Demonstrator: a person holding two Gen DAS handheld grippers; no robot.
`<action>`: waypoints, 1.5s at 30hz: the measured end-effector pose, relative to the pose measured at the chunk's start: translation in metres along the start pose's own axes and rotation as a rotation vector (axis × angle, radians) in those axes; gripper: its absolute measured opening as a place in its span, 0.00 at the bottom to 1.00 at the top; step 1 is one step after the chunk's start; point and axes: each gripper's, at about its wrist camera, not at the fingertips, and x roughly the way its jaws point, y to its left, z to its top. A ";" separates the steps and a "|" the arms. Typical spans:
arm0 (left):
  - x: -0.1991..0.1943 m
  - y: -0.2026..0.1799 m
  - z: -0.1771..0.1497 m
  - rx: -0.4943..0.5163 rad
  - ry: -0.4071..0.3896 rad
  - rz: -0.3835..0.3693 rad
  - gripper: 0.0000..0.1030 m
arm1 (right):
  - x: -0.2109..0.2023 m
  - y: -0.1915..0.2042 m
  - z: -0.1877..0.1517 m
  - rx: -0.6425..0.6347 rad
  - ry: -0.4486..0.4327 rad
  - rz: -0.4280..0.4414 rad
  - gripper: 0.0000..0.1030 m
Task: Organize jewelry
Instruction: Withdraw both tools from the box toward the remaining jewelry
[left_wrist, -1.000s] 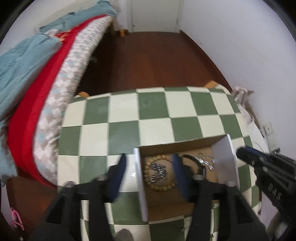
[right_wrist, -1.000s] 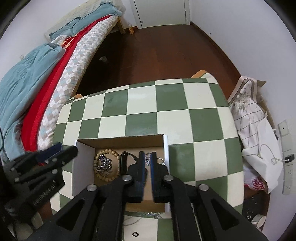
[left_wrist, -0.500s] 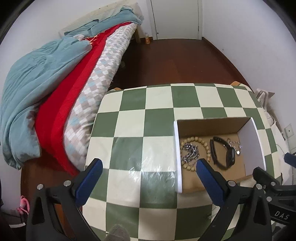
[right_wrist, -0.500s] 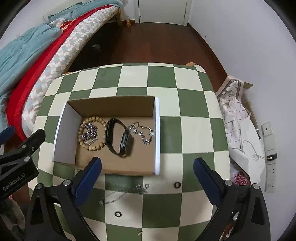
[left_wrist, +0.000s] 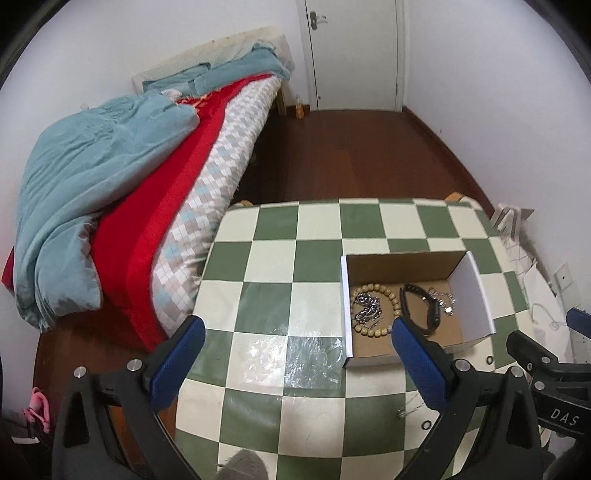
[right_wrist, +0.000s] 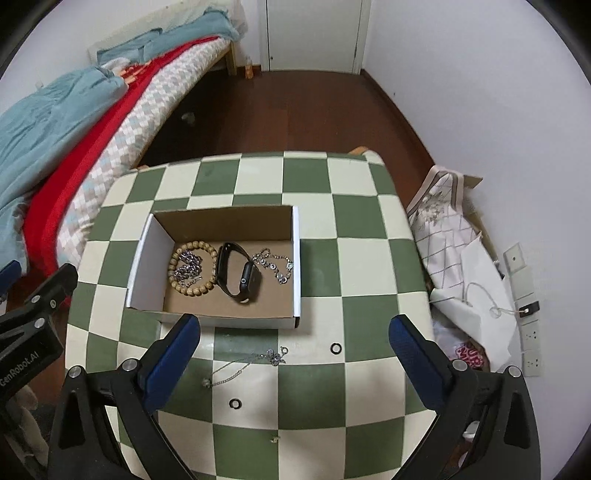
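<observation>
An open cardboard box (right_wrist: 295, 258) (left_wrist: 472, 288) sits on the green-and-white checkered table (right_wrist: 354, 258). Inside lie a wooden bead bracelet (right_wrist: 192, 267) around a silver chain, a black smart band (right_wrist: 238, 273) and a silver link bracelet (right_wrist: 275, 264). In front of the box on the table lie a thin silver necklace (right_wrist: 247, 365), two small black rings (right_wrist: 335, 348) (right_wrist: 235, 403) and a tiny earring (right_wrist: 274, 438). My right gripper (right_wrist: 293, 360) is open and empty above the necklace. My left gripper (left_wrist: 295, 365) is open and empty left of the box.
A bed (left_wrist: 147, 184) with red and teal bedding stands left of the table. A patterned bag (right_wrist: 447, 221) and white bags lie on the floor at the right by wall sockets. Wooden floor and a white door (right_wrist: 314, 33) lie beyond the table.
Both grippers have opened wide and pulled back and up from the box. The right gripper let go over the box, where the black smart band now lies.
</observation>
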 end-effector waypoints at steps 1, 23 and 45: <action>-0.006 0.001 -0.001 -0.002 -0.011 0.000 1.00 | -0.007 0.000 -0.001 0.001 -0.013 0.001 1.00; -0.009 0.024 -0.082 -0.029 0.017 0.207 1.00 | 0.004 0.006 -0.097 0.075 0.048 0.119 0.73; 0.056 0.013 -0.123 -0.009 0.194 0.146 1.00 | 0.084 0.034 -0.142 -0.007 0.062 0.104 0.11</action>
